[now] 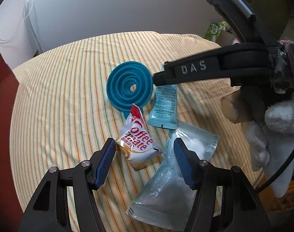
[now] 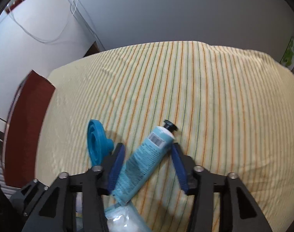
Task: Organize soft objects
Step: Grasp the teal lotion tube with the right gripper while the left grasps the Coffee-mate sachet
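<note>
With my right gripper [image 2: 147, 164] spread wide around the blue tube [image 2: 145, 162] lying on the striped cloth [image 2: 214, 106], I should close squarely across its body, while only the left view shows my open left gripper [image 1: 145, 162] above the Coffee-mate sachet [image 1: 139, 145].

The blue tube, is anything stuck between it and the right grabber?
No. The blue tube already lies between the open right gripper fingers, touching the left one. The teal funnel sits off to the side.
</note>
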Demonstrator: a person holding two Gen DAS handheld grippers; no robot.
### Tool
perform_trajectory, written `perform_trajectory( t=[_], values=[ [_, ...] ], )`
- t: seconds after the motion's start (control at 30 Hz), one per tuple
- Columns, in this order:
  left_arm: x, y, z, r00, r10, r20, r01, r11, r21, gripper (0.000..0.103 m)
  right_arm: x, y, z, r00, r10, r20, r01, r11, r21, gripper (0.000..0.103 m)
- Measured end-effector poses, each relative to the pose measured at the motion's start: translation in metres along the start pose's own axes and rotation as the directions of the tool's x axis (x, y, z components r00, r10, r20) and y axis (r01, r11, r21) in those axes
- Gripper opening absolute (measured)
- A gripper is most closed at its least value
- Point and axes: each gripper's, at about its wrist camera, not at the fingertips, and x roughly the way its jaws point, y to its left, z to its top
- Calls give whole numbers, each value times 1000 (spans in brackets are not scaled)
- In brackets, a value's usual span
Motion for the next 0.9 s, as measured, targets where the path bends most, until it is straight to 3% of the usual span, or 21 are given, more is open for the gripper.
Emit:
perform_trajectory(
  t=[0.27, 0.5, 0.7, 0.9],
  values=[
    [3, 16, 0, 1000, 15, 15, -15, 1000, -24, 61, -3, 1, 4, 1000, -4, -3, 4, 999, -37, 31],
    [0, 23, -1, 999, 20, 32, -19, 999, -39, 49, -5, 2, 6, 1000, -25, -14, 24, 997, -79, 28],
    [-6, 21, -2, 999, 29, 44, -28, 999, -30, 47, 0, 14, 7, 997, -66, -27, 61, 988, -143, 30],
    [-13, 28, -6, 997, 26, 68, -22, 998, -57, 44, 1, 13, 8, 1000, -20, -17, 18, 992, -126, 21]
  ],
)
